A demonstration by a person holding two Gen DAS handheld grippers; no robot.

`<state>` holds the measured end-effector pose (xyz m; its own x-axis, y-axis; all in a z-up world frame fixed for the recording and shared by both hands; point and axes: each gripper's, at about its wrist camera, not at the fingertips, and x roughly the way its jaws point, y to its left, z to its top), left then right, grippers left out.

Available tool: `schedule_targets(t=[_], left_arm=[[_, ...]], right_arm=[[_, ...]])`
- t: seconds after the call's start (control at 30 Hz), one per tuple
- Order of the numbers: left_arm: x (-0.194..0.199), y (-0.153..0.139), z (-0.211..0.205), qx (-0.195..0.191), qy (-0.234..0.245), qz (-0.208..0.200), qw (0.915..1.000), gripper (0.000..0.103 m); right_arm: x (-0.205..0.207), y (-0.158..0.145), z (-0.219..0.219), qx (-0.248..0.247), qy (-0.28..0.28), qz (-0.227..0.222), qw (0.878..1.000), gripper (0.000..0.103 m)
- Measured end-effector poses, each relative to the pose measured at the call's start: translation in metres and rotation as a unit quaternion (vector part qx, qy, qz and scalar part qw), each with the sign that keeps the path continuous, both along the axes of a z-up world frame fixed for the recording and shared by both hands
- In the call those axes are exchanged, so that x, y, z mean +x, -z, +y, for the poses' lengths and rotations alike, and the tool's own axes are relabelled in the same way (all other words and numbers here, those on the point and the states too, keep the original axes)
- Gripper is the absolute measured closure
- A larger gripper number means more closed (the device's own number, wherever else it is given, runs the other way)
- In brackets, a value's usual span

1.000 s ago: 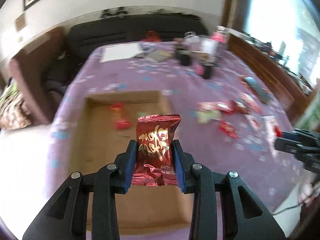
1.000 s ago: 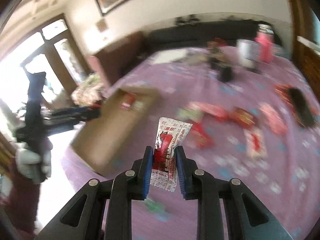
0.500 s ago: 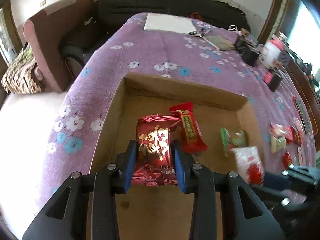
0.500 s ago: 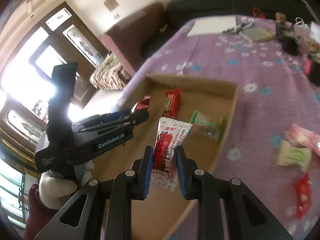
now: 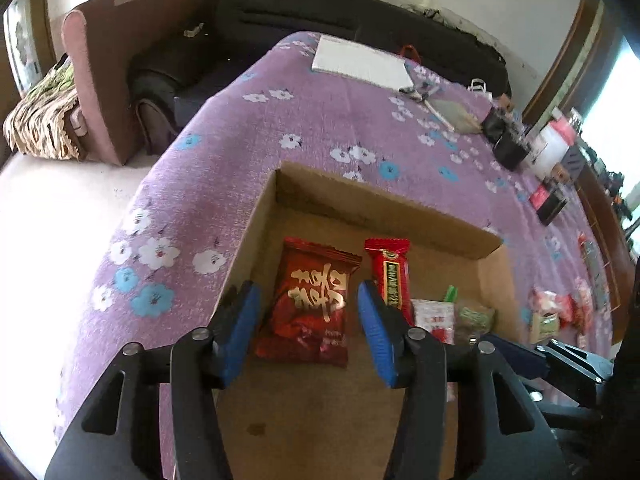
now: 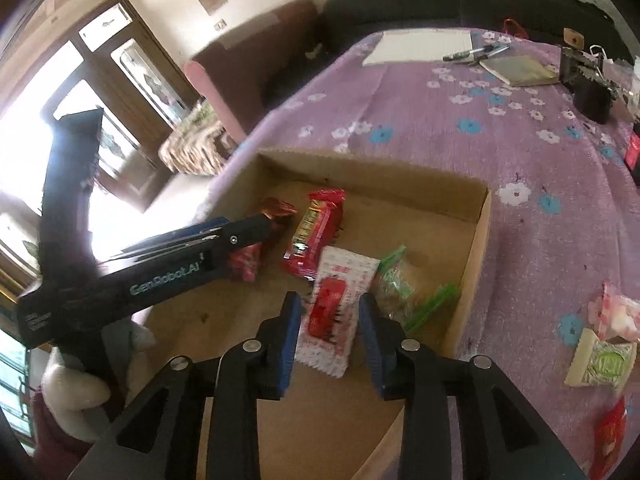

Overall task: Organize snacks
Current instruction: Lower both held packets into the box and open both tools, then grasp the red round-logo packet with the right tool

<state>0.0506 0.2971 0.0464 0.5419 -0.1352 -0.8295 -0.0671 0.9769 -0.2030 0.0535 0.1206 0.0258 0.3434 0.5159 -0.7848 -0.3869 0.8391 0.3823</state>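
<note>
An open cardboard box point(image 5: 380, 204) sits on the purple flowered cloth. My left gripper point(image 5: 308, 320) hangs over the box's left part, its jaws opening. The dark red packet with gold letters point(image 5: 316, 308) lies between them, clear of both blue pads. My right gripper point(image 6: 330, 332) hangs over the box point(image 6: 476, 248), jaws opening too. A blurred white-and-red packet point(image 6: 336, 312) sits in that gap with neither pad pressing it. A red bar point(image 6: 316, 236) and a green packet point(image 6: 400, 284) lie on the box floor. The left gripper point(image 6: 264, 226) partly hides the dark red packet point(image 6: 276, 210).
Several loose snacks lie on the cloth right of the box, among them a green-and-white one point(image 6: 604, 364) and a pink one point(image 6: 616, 316). A white notepad point(image 6: 424, 46), pens and black items point(image 6: 592, 96) sit at the far end. A gloved hand point(image 6: 76, 392) holds the left gripper.
Both grippers swung in from the table to above the box and sank. Their jaws have since parted, and each packet has come free of the pads.
</note>
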Motion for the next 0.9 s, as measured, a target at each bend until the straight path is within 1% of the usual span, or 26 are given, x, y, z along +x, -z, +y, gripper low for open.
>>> schedule_targets(t=[0.1, 0.17, 0.23, 0.27, 0.33, 0.37, 0.4, 0.5, 0.6, 0.67, 0.73, 0.87, 0.9], left_arm=[[-0.018, -0.016, 0.002, -0.007, -0.011, -0.014, 0.9998, 0.053], [-0.038, -0.031, -0.001, -0.012, -0.004, -0.028, 0.9995, 0.053], [-0.064, -0.048, -0.008, -0.020, 0.010, -0.048, 0.9986, 0.053], [-0.075, -0.055, -0.012, -0.026, 0.020, -0.056, 0.9979, 0.051], [-0.103, -0.067, -0.024, -0.038, 0.043, -0.071, 0.9958, 0.044], [-0.116, -0.071, -0.029, -0.041, 0.053, -0.079, 0.9947, 0.038], [-0.129, -0.075, -0.039, -0.042, 0.064, -0.087, 0.9932, 0.037], [-0.158, -0.077, -0.064, -0.043, 0.101, -0.097, 0.9892, 0.037], [-0.179, -0.069, -0.091, -0.050, 0.135, -0.090, 0.9855, 0.037], [-0.189, -0.064, -0.107, -0.053, 0.155, -0.080, 0.9832, 0.037], [-0.201, -0.060, -0.127, -0.053, 0.181, -0.075, 0.9792, 0.037], [-0.225, -0.059, -0.156, -0.042, 0.222, -0.085, 0.9705, 0.037], [-0.228, -0.059, -0.162, -0.040, 0.233, -0.088, 0.9677, 0.037]], right_arm=[[-0.016, -0.026, -0.018, 0.015, 0.006, -0.026, 1.000, 0.069], [-0.028, -0.042, -0.036, 0.020, 0.013, -0.044, 0.999, 0.062], [-0.043, -0.056, -0.064, 0.021, 0.025, -0.059, 0.998, 0.057], [-0.049, -0.060, -0.077, 0.019, 0.032, -0.065, 0.997, 0.055], [-0.065, -0.064, -0.111, 0.007, 0.053, -0.074, 0.996, 0.055], [-0.071, -0.062, -0.127, -0.001, 0.063, -0.076, 0.995, 0.055], [-0.076, -0.059, -0.144, -0.012, 0.074, -0.076, 0.994, 0.055], [-0.085, -0.045, -0.179, -0.036, 0.103, -0.059, 0.992, 0.053], [-0.088, -0.025, -0.203, -0.036, 0.118, -0.036, 0.992, 0.053], [-0.084, -0.013, -0.206, -0.039, 0.121, -0.032, 0.991, 0.053], [-0.075, -0.002, -0.200, -0.054, 0.119, -0.031, 0.991, 0.053], [-0.058, 0.019, -0.178, -0.090, 0.110, -0.030, 0.989, 0.053], [-0.057, 0.020, -0.172, -0.103, 0.110, -0.046, 0.988, 0.054]])
